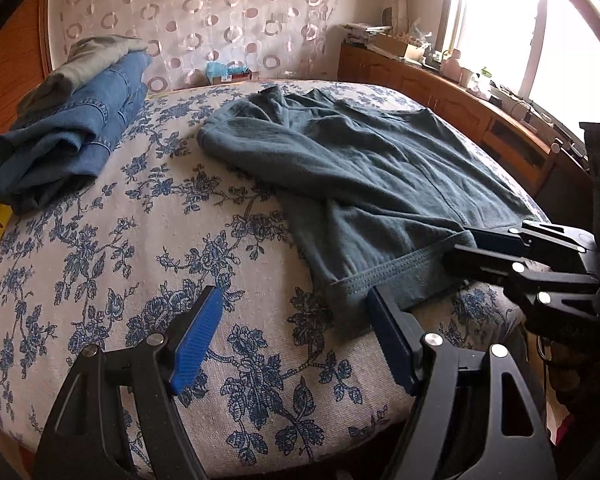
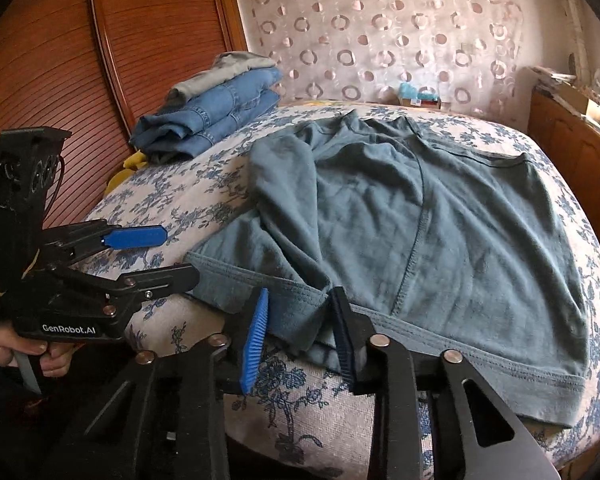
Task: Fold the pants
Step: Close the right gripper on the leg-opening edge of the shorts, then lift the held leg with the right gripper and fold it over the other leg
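Teal-grey pants [image 1: 360, 168] [image 2: 440, 220] lie spread on the bed, with the waistband along the near edge. My right gripper [image 2: 300, 294] is shut on a bunched fold of the waistband [image 2: 300, 320], and cloth fills the gap between its pads. It enters the left wrist view from the right, as the right gripper [image 1: 456, 246] at the waistband's end. My left gripper [image 1: 294, 294] is open and wide, low over the bedcover. Its right finger sits at the waistband's corner [image 1: 352, 284], and nothing is between its pads. A hand [image 2: 40, 356] holds the left gripper [image 2: 180, 252] in the right wrist view.
The bed [image 1: 140, 240] [image 2: 300, 400] has a white cover with blue flowers. A stack of folded jeans and grey cloth [image 1: 72, 128] [image 2: 212, 124] sits at its far left. A cluttered wooden cabinet [image 1: 440, 92] runs under the window, right. A slatted wooden panel [image 2: 160, 40] stands left.
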Tool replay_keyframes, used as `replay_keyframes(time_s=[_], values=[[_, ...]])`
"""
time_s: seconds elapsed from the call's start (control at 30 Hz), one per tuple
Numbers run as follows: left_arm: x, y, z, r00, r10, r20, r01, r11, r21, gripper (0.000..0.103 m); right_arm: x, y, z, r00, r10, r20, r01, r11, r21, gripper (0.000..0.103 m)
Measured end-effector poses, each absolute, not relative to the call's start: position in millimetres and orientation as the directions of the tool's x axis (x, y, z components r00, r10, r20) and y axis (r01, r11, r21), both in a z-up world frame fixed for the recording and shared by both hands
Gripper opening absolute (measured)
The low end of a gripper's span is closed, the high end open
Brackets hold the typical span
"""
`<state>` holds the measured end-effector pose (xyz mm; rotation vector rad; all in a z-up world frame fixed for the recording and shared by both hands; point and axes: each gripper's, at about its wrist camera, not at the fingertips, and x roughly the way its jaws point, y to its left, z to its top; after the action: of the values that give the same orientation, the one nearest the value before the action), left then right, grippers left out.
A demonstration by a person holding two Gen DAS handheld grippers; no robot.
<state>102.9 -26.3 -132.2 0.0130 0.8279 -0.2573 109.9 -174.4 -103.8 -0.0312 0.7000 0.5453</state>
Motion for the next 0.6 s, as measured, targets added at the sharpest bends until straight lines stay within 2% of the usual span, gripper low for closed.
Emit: replay_keyframes(time_s=[0.13, 0.6], values=[[100, -26, -127, 0.661, -0.223, -0.716, 0.229, 0.969, -0.091, 0.075, 110, -174, -99, 0.646, 0.477, -0.596, -0.498, 0.855, 0.145, 0.012], [93, -25, -106, 0.705, -0.224, -0.673, 0.22, 0.971, -0.093, 0.075, 89, -202, -69, 0.749, 0.437, -0.498, -0.462, 0.883, 0.08, 0.01]])
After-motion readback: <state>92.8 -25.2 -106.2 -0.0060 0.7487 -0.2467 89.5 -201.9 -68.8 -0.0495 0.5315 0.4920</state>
